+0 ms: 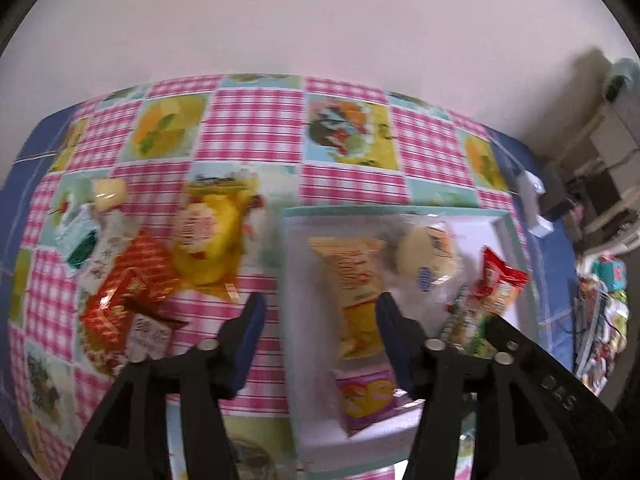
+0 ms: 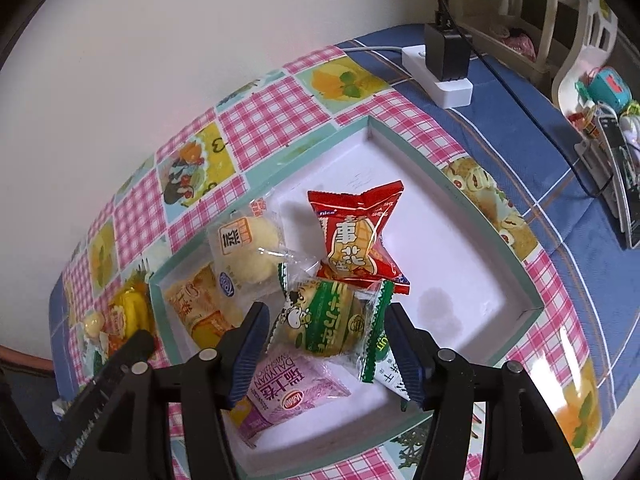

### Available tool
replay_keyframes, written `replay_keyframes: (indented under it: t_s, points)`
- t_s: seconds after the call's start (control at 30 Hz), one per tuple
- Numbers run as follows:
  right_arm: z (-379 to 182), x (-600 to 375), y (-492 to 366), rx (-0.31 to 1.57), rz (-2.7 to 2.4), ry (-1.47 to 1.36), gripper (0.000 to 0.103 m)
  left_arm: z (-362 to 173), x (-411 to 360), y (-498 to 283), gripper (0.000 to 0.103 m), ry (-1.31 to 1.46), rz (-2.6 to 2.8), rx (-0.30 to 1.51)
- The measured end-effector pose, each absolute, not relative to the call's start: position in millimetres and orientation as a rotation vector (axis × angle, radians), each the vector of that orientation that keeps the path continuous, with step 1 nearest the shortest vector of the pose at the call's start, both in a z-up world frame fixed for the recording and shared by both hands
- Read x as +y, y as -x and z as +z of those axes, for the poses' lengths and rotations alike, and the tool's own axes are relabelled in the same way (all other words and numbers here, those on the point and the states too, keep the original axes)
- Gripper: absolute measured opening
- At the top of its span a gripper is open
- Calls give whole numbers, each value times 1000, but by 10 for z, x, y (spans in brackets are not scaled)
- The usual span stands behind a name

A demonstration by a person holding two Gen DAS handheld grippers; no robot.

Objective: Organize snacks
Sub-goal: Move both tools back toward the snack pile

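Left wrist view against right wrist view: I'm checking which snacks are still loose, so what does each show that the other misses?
Only the left wrist view shows the red-gold packet and green-white wrapper lying on the tablecloth outside the tray.

Only the right wrist view shows the white power strip and its black adapter.

Both show the tray, red peanut packet, purple roll packet, green-printed bun packet and the yellow snack outside.

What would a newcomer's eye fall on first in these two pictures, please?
The pink checked tablecloth with fruit pictures, and on it a shallow white tray holding wrapped snacks. A red packet sits near its middle, a green-and-white one between the right gripper fingers.
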State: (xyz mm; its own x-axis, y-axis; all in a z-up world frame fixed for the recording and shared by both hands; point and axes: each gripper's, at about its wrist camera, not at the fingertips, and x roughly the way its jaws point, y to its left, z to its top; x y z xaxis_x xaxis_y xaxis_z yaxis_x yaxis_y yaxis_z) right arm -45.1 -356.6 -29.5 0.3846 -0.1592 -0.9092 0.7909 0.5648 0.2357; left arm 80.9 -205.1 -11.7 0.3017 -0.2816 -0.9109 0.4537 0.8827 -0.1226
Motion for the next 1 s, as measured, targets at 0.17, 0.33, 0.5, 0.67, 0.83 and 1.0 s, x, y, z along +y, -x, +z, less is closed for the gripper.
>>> replay_keyframes:
  t_s: [0.17, 0.33, 0.5, 0.67, 0.83, 1.0]
  points:
    - [-267, -3457, 410, 1004, -667, -716, 70, -137, -1866, -896, 76, -182, -382, 1150]
    - [-249, -3357, 388, 1012, -661, -685, 80, -131, -1687, -915, 83, -202, -294, 1116]
    - [-216, -3244, 387, 1014, -642, -664, 81, -119, -1529, -899, 89, -197, -256, 1109]
    - [-185, -3149, 369, 1010, -624, -649, 82, -110, -1369, -885, 93, -178, -231, 1104]
    - [-146, -3081, 343, 999, -610, -632, 103, -64, -1188, -939, 103, -128, -213, 1108]
    - [-132, -3068, 337, 999, -606, -627, 103, -23, -1044, -983, 103, -119, -181, 1104]
